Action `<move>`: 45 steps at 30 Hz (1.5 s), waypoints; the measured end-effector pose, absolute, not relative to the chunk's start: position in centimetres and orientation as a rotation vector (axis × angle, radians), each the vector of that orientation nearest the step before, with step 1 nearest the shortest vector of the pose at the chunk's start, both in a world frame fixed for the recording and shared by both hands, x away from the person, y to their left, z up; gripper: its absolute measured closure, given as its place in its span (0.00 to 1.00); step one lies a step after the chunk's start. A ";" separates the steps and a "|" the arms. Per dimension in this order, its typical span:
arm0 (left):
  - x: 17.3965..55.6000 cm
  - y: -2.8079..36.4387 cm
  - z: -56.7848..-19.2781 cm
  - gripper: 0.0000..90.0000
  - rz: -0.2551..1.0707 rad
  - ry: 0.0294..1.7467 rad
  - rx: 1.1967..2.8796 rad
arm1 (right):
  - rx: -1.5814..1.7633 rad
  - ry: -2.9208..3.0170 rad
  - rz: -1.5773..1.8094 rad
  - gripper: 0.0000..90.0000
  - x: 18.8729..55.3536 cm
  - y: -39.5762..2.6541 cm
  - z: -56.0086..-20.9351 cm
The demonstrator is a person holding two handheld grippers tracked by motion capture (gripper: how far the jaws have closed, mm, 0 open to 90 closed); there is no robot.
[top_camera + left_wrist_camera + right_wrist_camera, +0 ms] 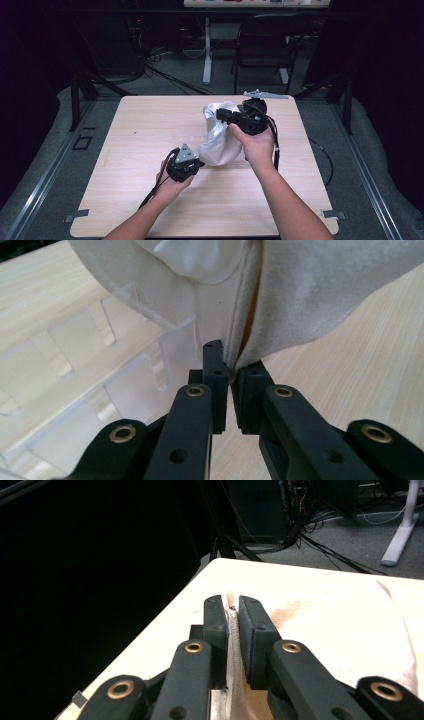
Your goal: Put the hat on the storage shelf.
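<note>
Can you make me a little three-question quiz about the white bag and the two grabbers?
1. True or false: the left gripper is shut on the white cloth bag.
2. Which edge of the bag does the right gripper pinch? A) top B) bottom C) none
3. Fill in: the bag is lifted over a light ____ table.

Key: 1 true, its jaws squeeze a seam at the bag's lower edge. 2 A, the jaws close on the upper edge. 3 wooden.
</note>
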State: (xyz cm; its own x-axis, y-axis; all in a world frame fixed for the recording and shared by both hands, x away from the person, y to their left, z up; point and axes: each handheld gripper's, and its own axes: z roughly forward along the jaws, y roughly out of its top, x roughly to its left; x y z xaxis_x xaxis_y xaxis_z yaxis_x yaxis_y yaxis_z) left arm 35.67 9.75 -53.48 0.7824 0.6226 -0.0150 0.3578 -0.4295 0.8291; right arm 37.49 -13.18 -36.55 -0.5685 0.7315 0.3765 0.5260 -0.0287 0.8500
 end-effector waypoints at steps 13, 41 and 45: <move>35.3 9.9 -53.7 0.88 0.353 0.742 2.003 | 1.386 2.013 1.669 0.92 37.4 -14.5 -37.0; 31.3 18.4 -53.6 0.56 0.375 0.913 1.949 | 1.276 1.990 1.602 0.77 34.9 -16.4 -36.4; 31.3 19.6 -53.8 0.55 0.374 0.964 1.921 | 1.267 1.989 1.589 0.73 34.3 -17.1 -36.5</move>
State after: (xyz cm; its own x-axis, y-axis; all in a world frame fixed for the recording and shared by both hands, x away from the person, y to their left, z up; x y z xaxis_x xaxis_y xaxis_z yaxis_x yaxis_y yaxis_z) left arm 31.29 19.65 -53.79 0.6462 0.7529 -0.1244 0.4721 -0.2663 0.8404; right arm 34.25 -17.09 -36.51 -0.5679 0.7735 0.2815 0.4453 0.0011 0.8954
